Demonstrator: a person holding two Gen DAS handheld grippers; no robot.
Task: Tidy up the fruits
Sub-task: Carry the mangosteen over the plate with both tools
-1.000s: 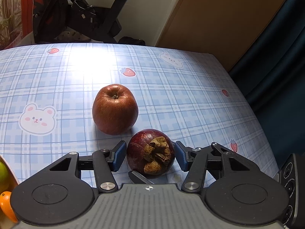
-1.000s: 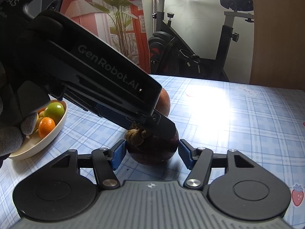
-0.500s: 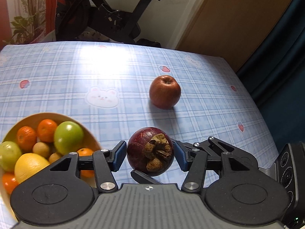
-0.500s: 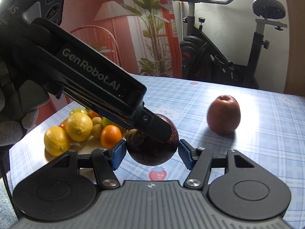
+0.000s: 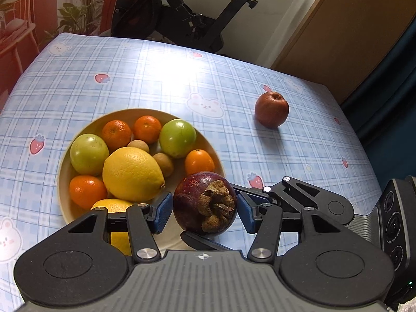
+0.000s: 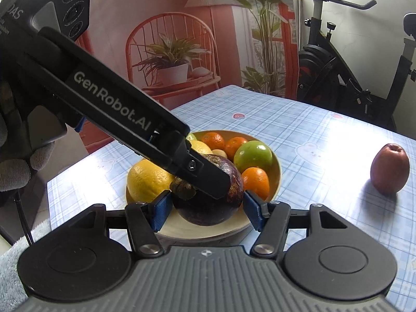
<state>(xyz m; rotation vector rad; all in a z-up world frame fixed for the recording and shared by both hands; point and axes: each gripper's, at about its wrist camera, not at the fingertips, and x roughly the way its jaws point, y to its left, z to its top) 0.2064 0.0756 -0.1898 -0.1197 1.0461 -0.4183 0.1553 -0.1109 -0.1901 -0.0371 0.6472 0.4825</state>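
A dark purple mangosteen with a dry brown calyx sits between the blue pads of both grippers, held above the near right rim of the cream fruit bowl. My left gripper grips its sides; my right gripper holds it crosswise, and the mangosteen also shows there, partly hidden by the left gripper's finger. The bowl holds lemons, oranges, green fruits and small brown fruits. A red apple stands alone on the cloth at the far right, also seen in the right wrist view.
The table has a blue plaid cloth with bears and strawberries. An exercise bike stands behind the far edge. A red chair with potted plant stands beyond the table's left side. The table's right edge drops beside a dark curtain.
Both grippers have carried the mangosteen leftward away from the apple and over the bowl's rim. The bowl has come fully into view and the apple has receded to the right.
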